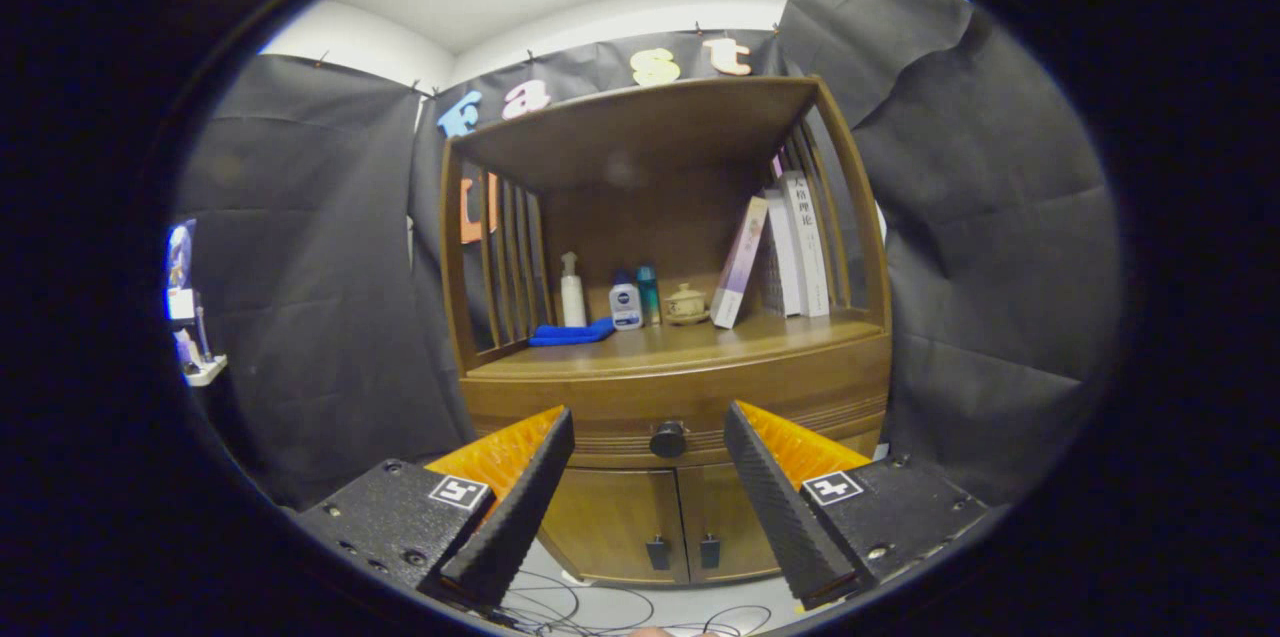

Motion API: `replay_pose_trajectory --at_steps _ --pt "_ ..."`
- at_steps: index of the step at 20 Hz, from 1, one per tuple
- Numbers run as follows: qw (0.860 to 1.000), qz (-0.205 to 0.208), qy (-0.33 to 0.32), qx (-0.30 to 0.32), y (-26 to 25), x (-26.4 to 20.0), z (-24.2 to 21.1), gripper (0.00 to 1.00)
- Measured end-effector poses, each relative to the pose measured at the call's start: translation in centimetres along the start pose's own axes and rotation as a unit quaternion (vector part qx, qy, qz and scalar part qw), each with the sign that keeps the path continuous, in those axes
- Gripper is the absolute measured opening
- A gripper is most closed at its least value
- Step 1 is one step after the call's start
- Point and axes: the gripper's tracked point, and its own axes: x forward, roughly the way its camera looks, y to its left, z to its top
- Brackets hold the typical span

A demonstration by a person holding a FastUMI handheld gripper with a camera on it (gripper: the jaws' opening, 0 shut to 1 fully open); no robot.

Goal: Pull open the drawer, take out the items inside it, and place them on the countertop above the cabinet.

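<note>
At the far left, beside the booth wall, a small white shelf [205, 372] carries some small things that are too blurred to name. Next comes the wooden cabinet [560, 392], with a slatted side and an open shelf space above its countertop [700, 342]. On the countertop, going from the left, lies a folded blue cloth [572, 333], then stands a white pump bottle [572, 292], a small white bottle with a blue cap [626, 304], a teal bottle [650, 295], and a small lidded ceramic pot [686, 304]. After the pot, one book [740, 262] leans to the right against a few upright books [800, 247].

Under the countertop the drawer [610, 417] is closed, and its round dark knob [668, 439] sits in the middle of the front. Below it are two cabinet doors [680, 522] with small dark handles. Thin cables [560, 607] lie on the floor in front.

The gripper [648, 437] is wide open and holds nothing; the knob appears between its two fingers, beyond the tips, not touched.
</note>
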Motion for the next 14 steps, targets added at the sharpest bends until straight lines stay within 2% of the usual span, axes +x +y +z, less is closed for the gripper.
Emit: replay_pose_trajectory --at_steps 5,10,14 --pt "0.999 -0.024 0.026 -0.003 -1.2 6.5 -3.5 0.99" --pt "0.998 -0.038 0.047 -0.001 -2.1 11.9 -6.3 0.89" --pt "0.997 -0.049 0.060 -0.008 -2.5 13.6 -8.0 0.79"
